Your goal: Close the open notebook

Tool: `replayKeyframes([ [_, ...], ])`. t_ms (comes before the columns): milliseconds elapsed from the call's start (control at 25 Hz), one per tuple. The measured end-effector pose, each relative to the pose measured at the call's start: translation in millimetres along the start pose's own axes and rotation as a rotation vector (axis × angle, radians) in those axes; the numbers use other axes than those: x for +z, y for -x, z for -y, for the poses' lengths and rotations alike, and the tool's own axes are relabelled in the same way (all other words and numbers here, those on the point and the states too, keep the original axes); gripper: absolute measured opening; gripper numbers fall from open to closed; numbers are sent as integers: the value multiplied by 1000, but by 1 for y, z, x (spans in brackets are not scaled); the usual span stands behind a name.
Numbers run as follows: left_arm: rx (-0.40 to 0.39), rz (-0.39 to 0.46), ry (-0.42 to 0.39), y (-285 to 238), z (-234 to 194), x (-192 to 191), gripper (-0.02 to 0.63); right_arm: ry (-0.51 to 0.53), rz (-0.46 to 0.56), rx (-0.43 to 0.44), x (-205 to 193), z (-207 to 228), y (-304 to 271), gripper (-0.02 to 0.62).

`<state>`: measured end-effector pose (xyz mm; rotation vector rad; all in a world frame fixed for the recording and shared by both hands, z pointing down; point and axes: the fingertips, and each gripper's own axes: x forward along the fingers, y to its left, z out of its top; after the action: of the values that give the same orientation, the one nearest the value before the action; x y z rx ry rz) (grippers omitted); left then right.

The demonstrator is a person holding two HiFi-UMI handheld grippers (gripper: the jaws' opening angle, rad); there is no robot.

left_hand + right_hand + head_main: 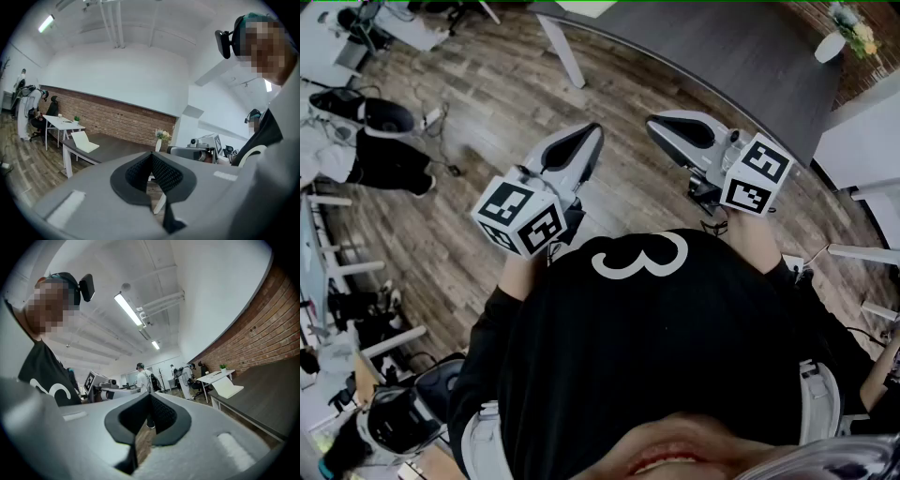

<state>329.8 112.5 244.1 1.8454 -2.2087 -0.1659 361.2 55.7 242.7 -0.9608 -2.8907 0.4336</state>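
Grippers first: my left gripper (151,158) has its jaws pressed together at the tips with nothing between them. The right gripper (150,398) is the same, pinched closed and empty. I've got both up in front of the chest, over the wood-plank floor (487,103) and well apart from the table. The open notebook (84,141) sits on the dark grey table (117,149) near one end, white, with one half tilted up. A white vase of flowers (161,137) stands further along that top. Behind it runs a red brick wall (112,117), with a white desk (61,123) and a few people off to the side. The only writing I can read is a big white 3 (637,255) on the black shirt (675,356).
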Motion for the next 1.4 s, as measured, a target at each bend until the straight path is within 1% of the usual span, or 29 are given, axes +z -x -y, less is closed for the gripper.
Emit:
replayKeyframes([
  [400, 8, -5, 12, 3, -2, -1, 11, -14, -1, -2, -1, -1, -2, 2],
  [600, 18, -8, 44, -1, -19, -9, 11, -60, -10, -7, -10, 16, -13, 2],
  [760, 23, -1, 56, -6, -42, -10, 11, -72, -14, 6, -13, 30, -30, 2],
  [920, 18, -1, 75, -16, -74, -10, 11, -83, -23, 0, -15, 55, -53, 2],
  [1040, 7, -8, 94, -26, -107, -5, 11, -100, -32, -10, -14, 78, -79, 2],
  [1200, -10, -17, 118, -37, -168, 4, 11, -117, -36, -35, -10, 114, -128, 2],
  [1400, -46, -60, 138, -50, -253, 13, 11, -154, -39, -96, -10, 165, -196, 2],
])
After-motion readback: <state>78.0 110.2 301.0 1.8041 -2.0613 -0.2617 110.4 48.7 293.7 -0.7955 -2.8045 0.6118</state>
